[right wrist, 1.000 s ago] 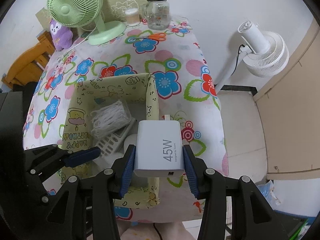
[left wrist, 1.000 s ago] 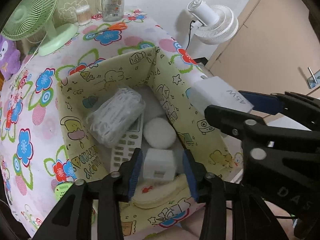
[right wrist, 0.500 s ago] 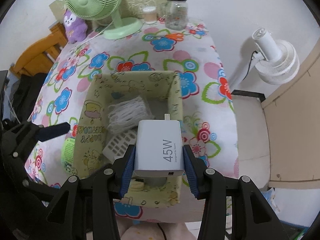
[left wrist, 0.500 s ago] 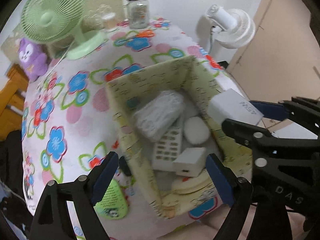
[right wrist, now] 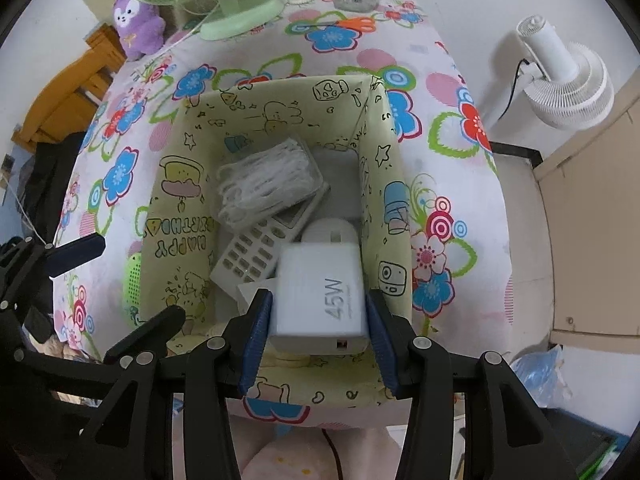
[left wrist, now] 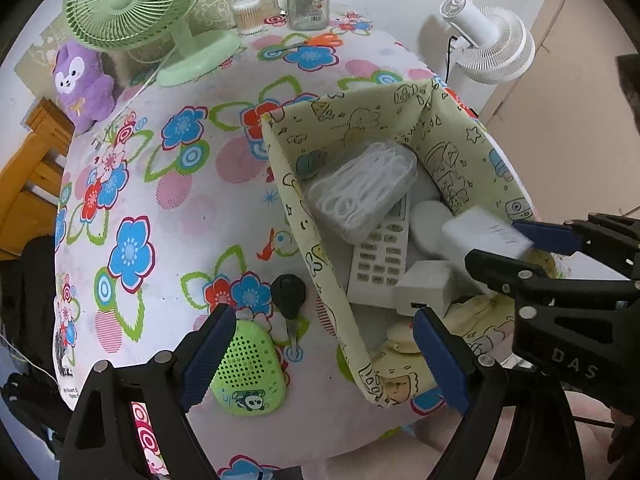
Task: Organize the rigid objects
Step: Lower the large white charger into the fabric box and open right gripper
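Smooth matt plastic charger (right wrist: pixel 320 292), soft printed fabric bin (right wrist: pixel 184 200), clear glass jar (left wrist: pixel 306 0)

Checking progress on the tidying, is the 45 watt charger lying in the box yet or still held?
Still held: the right gripper is shut on the charger, over the box.

A remote (right wrist: pixel 262 250), a clear packet of white loops (right wrist: pixel 268 182), a round white piece (right wrist: pixel 330 231) and a small white cube (left wrist: pixel 424 286) are crowding the floor of the box (right wrist: pixel 182 204), leaving bare floor only at its far right corner. Just left of the box, a key (left wrist: pixel 289 294) and a green speaker (left wrist: pixel 250 372) are taking up the tablecloth (left wrist: pixel 192 216); farther left it is lying open.
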`<action>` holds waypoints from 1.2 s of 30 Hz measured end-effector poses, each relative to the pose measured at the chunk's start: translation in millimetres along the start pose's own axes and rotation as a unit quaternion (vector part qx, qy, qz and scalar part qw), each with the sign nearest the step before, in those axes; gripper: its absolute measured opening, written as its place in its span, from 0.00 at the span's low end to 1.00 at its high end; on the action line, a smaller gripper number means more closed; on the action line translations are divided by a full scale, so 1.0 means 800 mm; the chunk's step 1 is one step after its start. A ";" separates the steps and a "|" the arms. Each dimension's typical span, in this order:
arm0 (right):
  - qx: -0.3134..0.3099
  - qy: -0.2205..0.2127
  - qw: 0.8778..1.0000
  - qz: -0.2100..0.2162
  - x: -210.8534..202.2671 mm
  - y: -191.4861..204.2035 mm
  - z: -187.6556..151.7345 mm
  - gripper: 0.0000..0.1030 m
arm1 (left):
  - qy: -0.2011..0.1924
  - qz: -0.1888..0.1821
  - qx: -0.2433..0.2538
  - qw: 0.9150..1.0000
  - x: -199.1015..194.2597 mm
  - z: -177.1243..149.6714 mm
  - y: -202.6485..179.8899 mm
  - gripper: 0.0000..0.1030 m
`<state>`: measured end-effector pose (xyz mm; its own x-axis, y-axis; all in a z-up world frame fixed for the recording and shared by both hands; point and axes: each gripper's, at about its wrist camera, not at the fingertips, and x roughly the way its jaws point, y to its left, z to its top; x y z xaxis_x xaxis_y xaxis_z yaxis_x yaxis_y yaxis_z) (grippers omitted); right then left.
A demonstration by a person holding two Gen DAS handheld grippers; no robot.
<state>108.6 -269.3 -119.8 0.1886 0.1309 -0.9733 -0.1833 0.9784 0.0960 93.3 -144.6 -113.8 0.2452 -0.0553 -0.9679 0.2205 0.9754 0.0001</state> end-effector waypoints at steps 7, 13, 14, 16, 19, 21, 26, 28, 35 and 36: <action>0.011 -0.017 1.000 0.011 -0.013 0.005 -0.001 0.76 | -0.008 0.002 0.015 1.000 -0.007 0.001 0.002 0.89; 0.022 -0.045 0.999 -0.003 -0.031 0.009 -0.001 0.82 | -0.024 -0.006 0.014 1.000 -0.023 0.001 0.011 0.89; 0.025 -0.050 0.998 -0.003 -0.034 0.011 0.000 0.82 | -0.028 -0.008 0.015 0.999 -0.026 0.001 0.013 0.89; 0.029 -0.058 0.998 -0.003 -0.041 0.015 0.000 0.83 | -0.034 -0.009 0.017 0.999 -0.032 0.000 0.018 0.89; 0.030 -0.069 0.997 -0.005 -0.051 0.026 0.001 0.86 | -0.042 -0.013 0.017 0.999 -0.041 -0.002 0.028 0.89; 0.032 -0.082 0.996 -0.015 -0.059 0.035 0.001 0.86 | -0.048 -0.015 0.018 0.999 -0.047 -0.005 0.035 0.89; 0.034 -0.099 0.994 -0.032 -0.071 0.055 0.001 0.86 | -0.063 -0.020 0.022 0.998 -0.061 -0.012 0.056 0.89; 0.037 -0.104 0.993 -0.035 -0.077 0.064 0.000 0.86 | -0.072 -0.018 0.026 0.997 -0.068 -0.015 0.063 0.89; 0.043 -0.122 0.991 -0.044 -0.093 0.091 -0.003 0.86 | -0.097 -0.053 0.018 0.994 -0.089 -0.024 0.092 0.89; 0.043 -0.125 0.990 -0.046 -0.095 0.096 -0.003 0.86 | -0.099 -0.055 0.017 0.993 -0.091 -0.025 0.096 0.89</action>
<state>77.6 -204.4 -38.8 0.4355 0.0647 -0.8979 -0.0733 0.9967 0.0363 73.2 -61.5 -48.3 0.3974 -0.2043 -0.8946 0.2868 0.9537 -0.0904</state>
